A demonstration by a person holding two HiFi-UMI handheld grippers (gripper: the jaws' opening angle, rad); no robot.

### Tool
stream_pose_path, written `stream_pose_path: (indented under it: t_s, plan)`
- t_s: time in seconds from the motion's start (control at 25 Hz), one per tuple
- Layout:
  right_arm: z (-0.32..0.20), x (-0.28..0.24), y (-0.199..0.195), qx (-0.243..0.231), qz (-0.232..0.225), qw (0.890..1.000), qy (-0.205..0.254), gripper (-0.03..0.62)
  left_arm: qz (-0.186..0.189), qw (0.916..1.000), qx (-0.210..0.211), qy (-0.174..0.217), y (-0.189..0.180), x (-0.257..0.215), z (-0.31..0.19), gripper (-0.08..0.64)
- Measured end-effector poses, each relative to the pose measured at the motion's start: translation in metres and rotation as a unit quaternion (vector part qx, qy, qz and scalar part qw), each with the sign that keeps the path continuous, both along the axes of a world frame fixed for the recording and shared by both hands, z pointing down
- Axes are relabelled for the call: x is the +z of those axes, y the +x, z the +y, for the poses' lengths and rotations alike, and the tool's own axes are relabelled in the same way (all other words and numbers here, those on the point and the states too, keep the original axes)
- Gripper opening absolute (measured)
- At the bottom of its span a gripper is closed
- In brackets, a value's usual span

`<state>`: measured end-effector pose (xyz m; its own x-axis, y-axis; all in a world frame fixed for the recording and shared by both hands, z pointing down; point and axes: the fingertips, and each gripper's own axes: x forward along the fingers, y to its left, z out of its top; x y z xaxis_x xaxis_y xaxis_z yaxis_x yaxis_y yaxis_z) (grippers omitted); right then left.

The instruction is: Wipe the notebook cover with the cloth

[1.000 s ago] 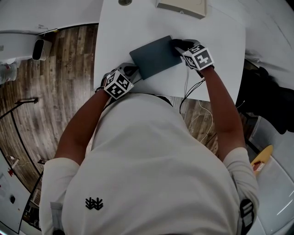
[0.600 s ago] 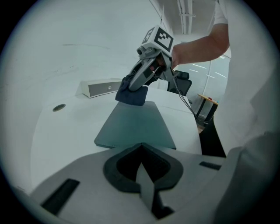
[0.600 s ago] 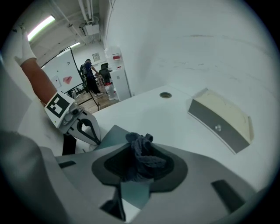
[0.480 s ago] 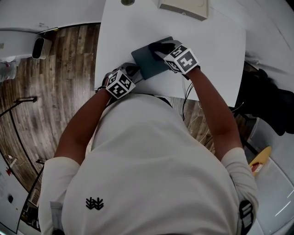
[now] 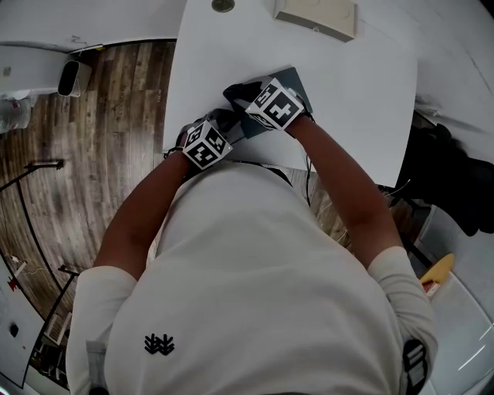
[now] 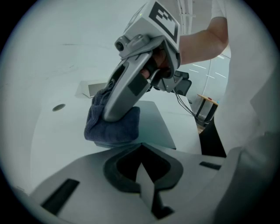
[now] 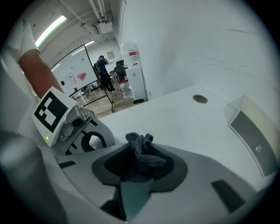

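Note:
A dark slate notebook (image 5: 296,83) lies on the white table (image 5: 355,100); it also shows in the left gripper view (image 6: 155,127). My right gripper (image 5: 245,94) is shut on a bunched dark blue cloth (image 6: 113,127) and presses it onto the notebook's left end. Between its jaws the cloth (image 7: 141,153) fills the gap. My left gripper (image 5: 230,123) sits at the notebook's near left corner, its jaws closed on that edge (image 6: 142,151). The right gripper's marker cube hides much of the cover in the head view.
A beige flat box (image 5: 316,17) and a round table grommet (image 5: 223,5) lie at the far side of the table; both appear in the right gripper view, the grommet (image 7: 200,99) and the box (image 7: 256,140). Cables (image 5: 309,173) hang off the near edge. Wooden floor lies left.
My right gripper has slid the cloth leftward across the cover, from the notebook's right edge to its left end. The left gripper has stayed at the near corner.

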<state>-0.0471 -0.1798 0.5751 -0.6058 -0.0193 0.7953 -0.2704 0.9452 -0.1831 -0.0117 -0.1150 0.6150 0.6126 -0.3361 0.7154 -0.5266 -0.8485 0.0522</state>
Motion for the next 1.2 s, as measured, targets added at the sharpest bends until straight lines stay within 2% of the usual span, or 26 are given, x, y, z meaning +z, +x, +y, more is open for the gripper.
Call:
stream_pose_path:
  t_s: [0.44, 0.88, 1.2]
  plan:
    - [-0.035, 0.006, 0.037, 0.037, 0.011, 0.999, -0.002, 0.120, 0.002, 1.0000, 0.000, -0.004, -0.008, -0.001, 0.001, 0.005]
    - [-0.083, 0.010, 0.110, 0.077, 0.038, 0.996, 0.016, 0.120, -0.001, 1.0000, 0.000, -0.005, -0.007, 0.001, 0.001, 0.005]
    - [-0.102, 0.009, 0.141, 0.096, 0.052, 0.994, 0.028, 0.120, -0.001, 1.0000, 0.001, -0.002, -0.012, 0.000, 0.003, 0.005]
